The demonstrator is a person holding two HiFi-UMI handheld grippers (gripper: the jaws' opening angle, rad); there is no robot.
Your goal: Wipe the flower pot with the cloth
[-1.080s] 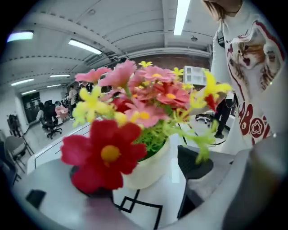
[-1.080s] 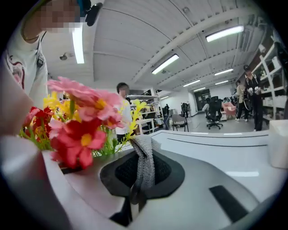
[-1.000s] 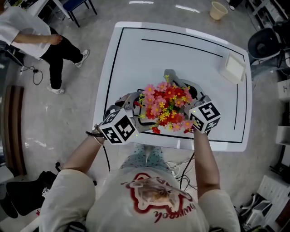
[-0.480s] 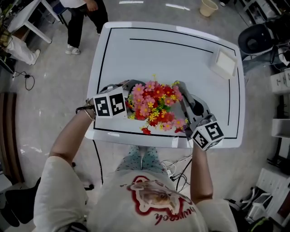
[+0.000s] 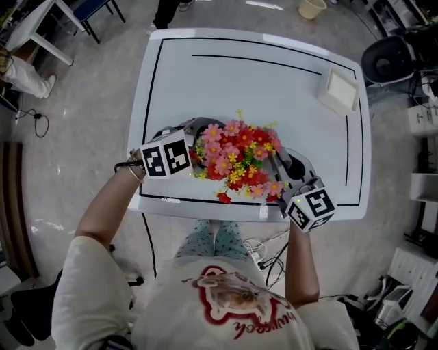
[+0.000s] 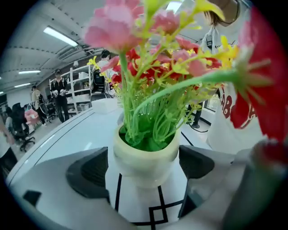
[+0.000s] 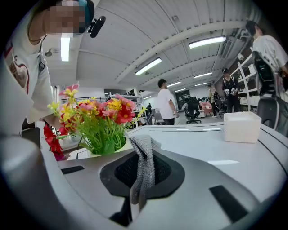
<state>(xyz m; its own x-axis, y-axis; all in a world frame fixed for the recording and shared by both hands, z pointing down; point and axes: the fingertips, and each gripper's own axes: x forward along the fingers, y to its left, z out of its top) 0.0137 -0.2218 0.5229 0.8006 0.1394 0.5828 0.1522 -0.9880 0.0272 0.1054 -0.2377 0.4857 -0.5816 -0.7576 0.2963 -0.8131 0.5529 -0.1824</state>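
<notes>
The cream flower pot (image 6: 143, 158), holding red, pink and yellow artificial flowers (image 5: 236, 160), stands on the white table (image 5: 239, 75) near its front edge. In the head view the blooms hide the pot. My left gripper (image 6: 144, 173) comes in from the pot's left, with its jaws pressed against both sides of the rim. My right gripper (image 7: 140, 182) is shut on a grey knitted cloth (image 7: 144, 164) that sticks up and hangs between its jaws. It sits just right of the flowers (image 7: 96, 119), a little apart from the pot.
A white box (image 5: 340, 91) rests at the table's far right corner. Black lines mark the tabletop. A beige bin (image 5: 311, 7) and a dark chair (image 5: 387, 60) stand on the floor beyond the table. In the gripper views, several people stand among shelves farther off.
My left gripper has moved from the pot's front-left to its left side. My right gripper has drawn back toward the table's front edge. A person at the top left has walked off.
</notes>
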